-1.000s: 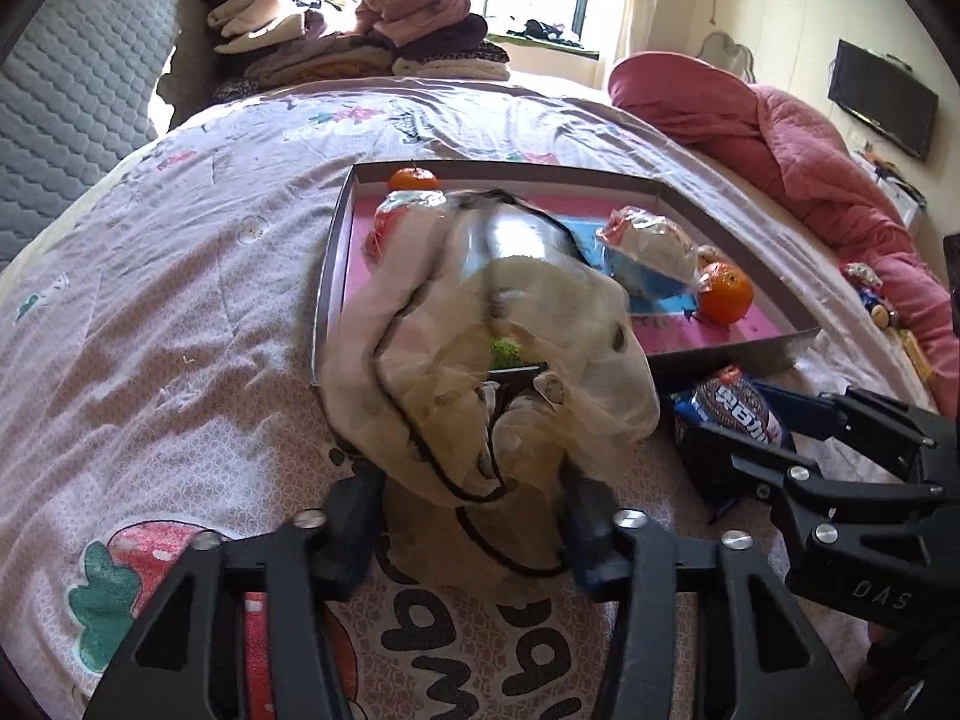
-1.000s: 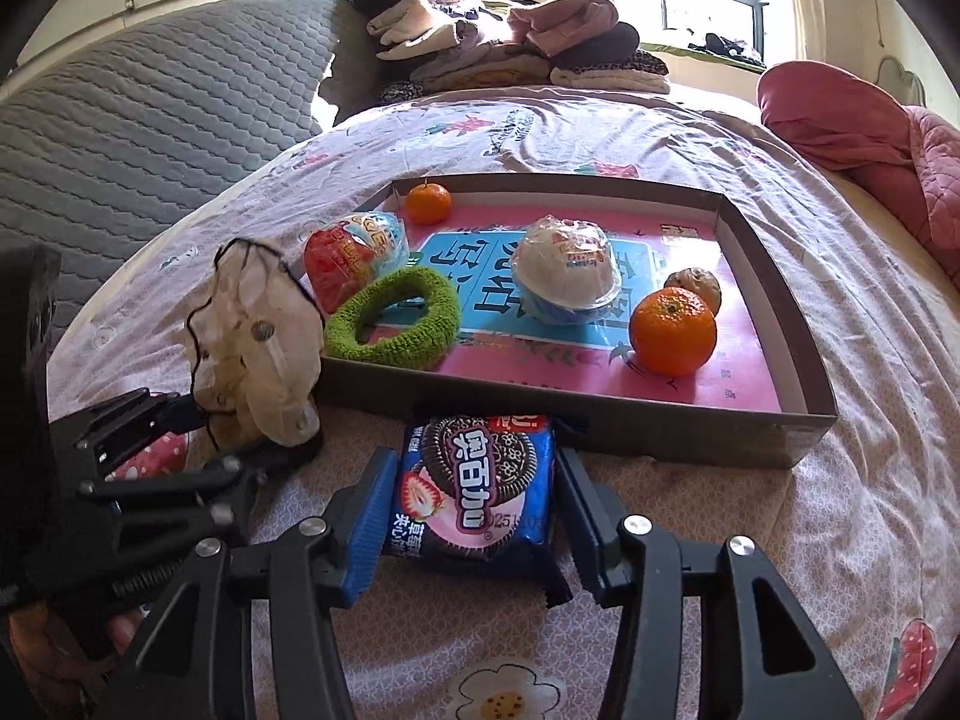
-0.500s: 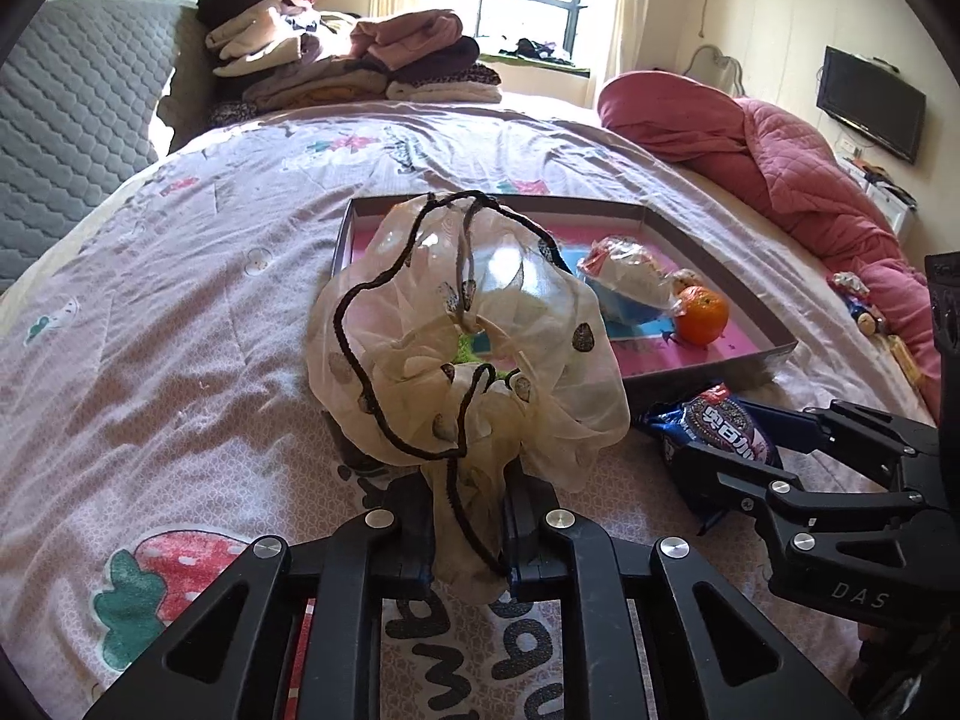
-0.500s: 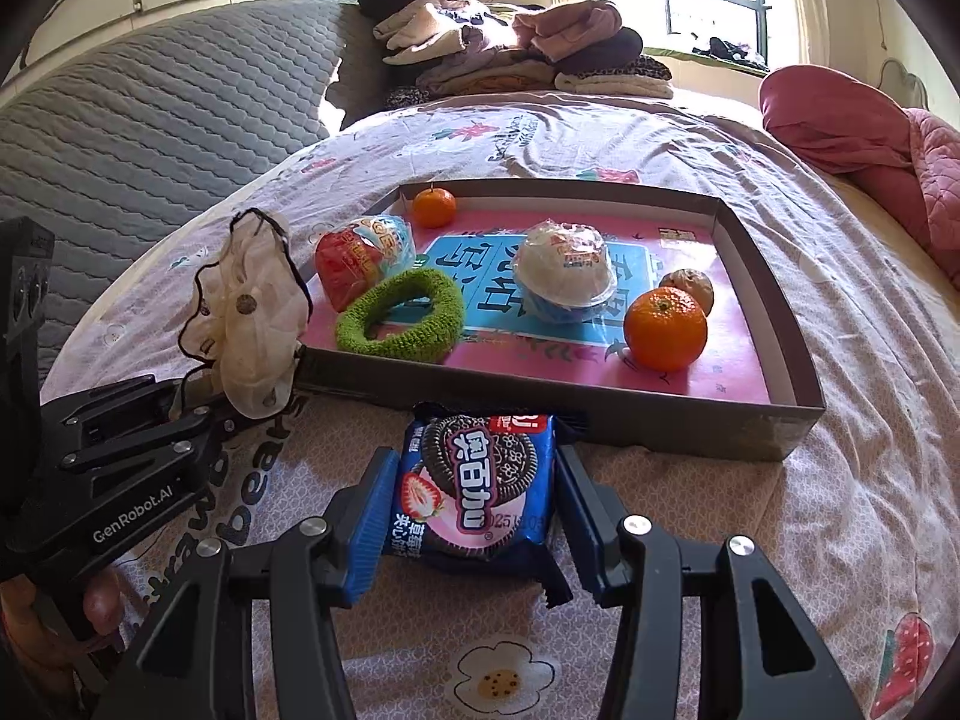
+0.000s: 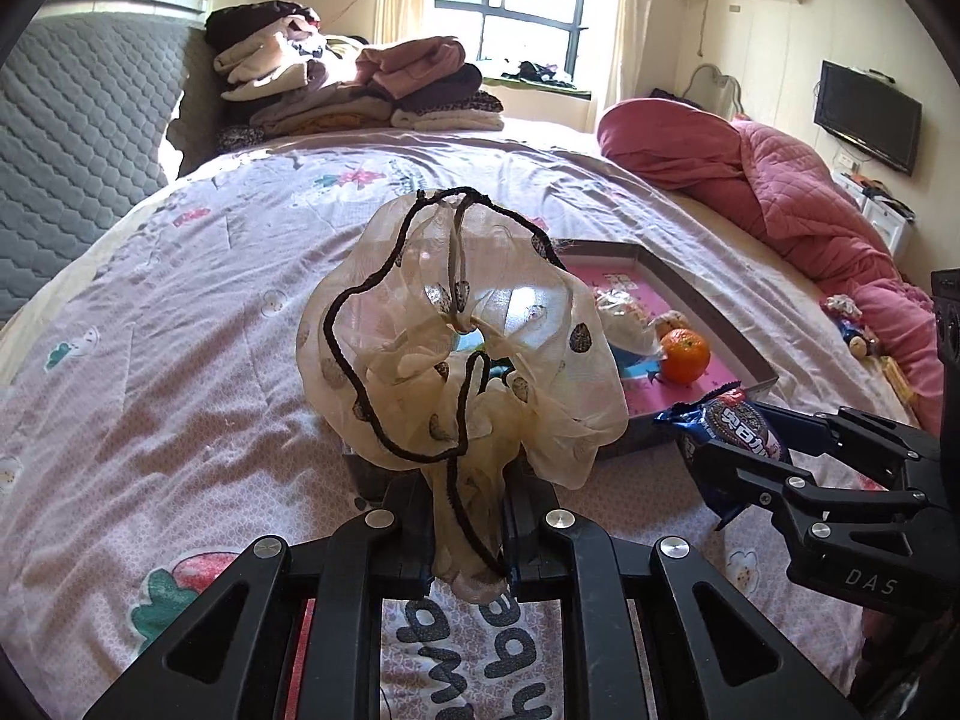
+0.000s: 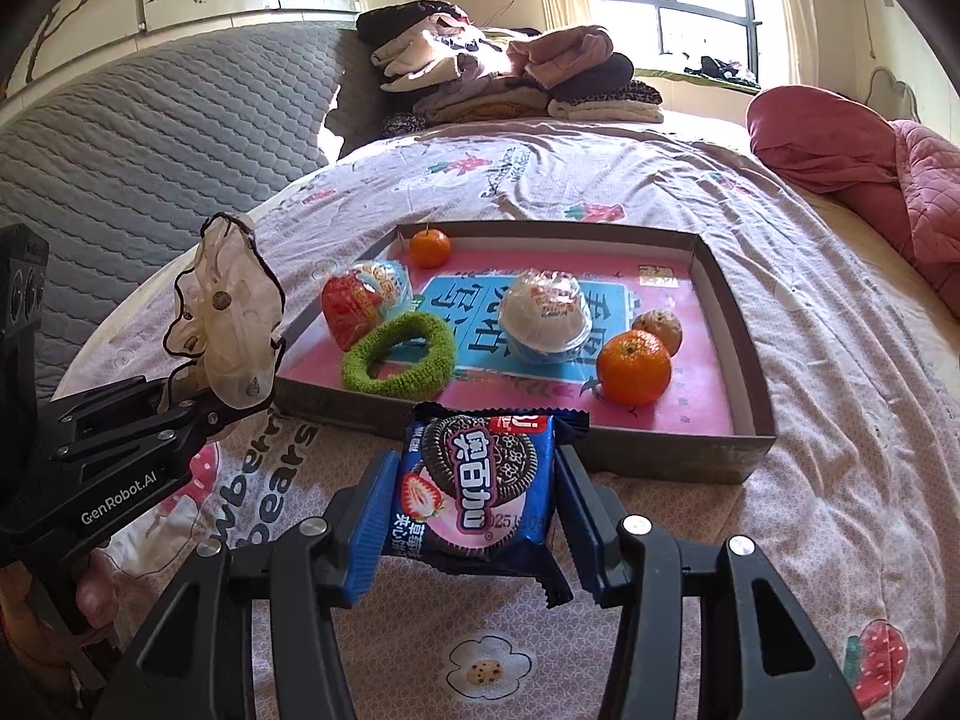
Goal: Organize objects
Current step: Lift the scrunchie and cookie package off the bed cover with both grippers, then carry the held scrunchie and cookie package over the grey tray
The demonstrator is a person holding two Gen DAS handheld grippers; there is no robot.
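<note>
left gripper (image 5: 468, 516) jaws just closing, now pinching sheer cream scrunchie (image 5: 456, 336), lifting off bedspread (image 5: 180, 324); right gripper (image 6: 474, 516) clamping Oreo packet (image 6: 477, 492); both looking headed into tray (image 6: 744, 360) next

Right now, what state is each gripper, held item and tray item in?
left gripper: shut on the scrunchie
cream scrunchie: pinched, lifted off the bed
right gripper: shut on the cookie packet
cookie packet: sealed, held in front of the tray
tray: open, on the bed
green hair tie: lying in the tray
large orange: whole, in the tray
</note>
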